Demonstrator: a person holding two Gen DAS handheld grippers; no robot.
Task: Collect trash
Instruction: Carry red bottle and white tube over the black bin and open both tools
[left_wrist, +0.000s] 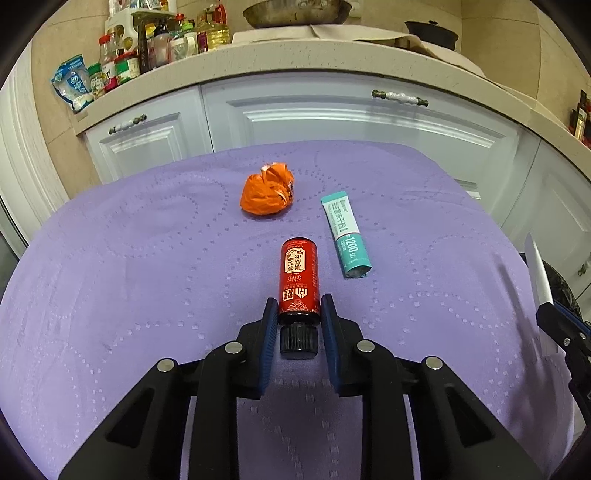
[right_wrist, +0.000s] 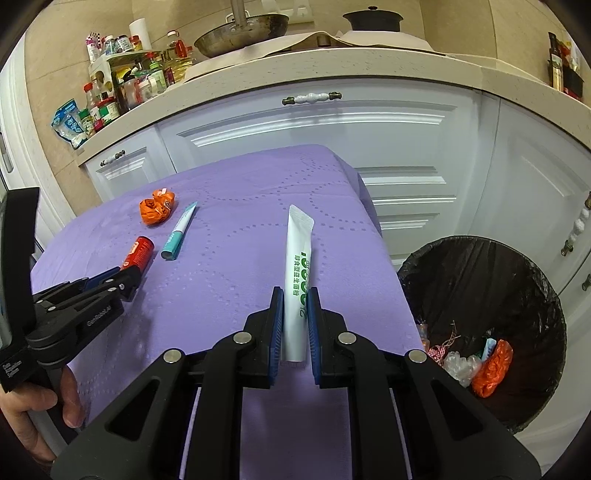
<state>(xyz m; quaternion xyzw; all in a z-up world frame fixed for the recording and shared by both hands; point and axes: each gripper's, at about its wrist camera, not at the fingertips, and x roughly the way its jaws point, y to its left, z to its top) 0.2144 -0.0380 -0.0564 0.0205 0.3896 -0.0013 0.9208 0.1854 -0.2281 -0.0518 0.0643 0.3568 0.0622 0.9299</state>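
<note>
- Step in hand: trash pickup from the purple-clothed table (left_wrist: 110, 258), two pieces being taken at once.
- Left gripper (left_wrist: 298, 314): jaws narrowed around the red bottle (left_wrist: 299, 277), which lies near centre with its black cap toward the camera. The pads sit at its shoulder; firm contact cannot be confirmed, so it is judged not yet secured.
- Right gripper (right_wrist: 295, 317): clamped tight on a white sachet (right_wrist: 298, 266), which points away over the cloth.
- Bin (right_wrist: 480, 266): black-lined, off the table's right edge, already holding scraps.
- Remaining: orange wrapper (left_wrist: 266, 194) at far centre; teal-and-white tube (left_wrist: 345, 236) right of the bottle.
- Next move: carry the sachet right over the bin and release; finish closing on the bottle before lifting.
- Legible: "1200" on the tube, "GenRobot.AI" on the left gripper; sachet print green, unread.
</note>
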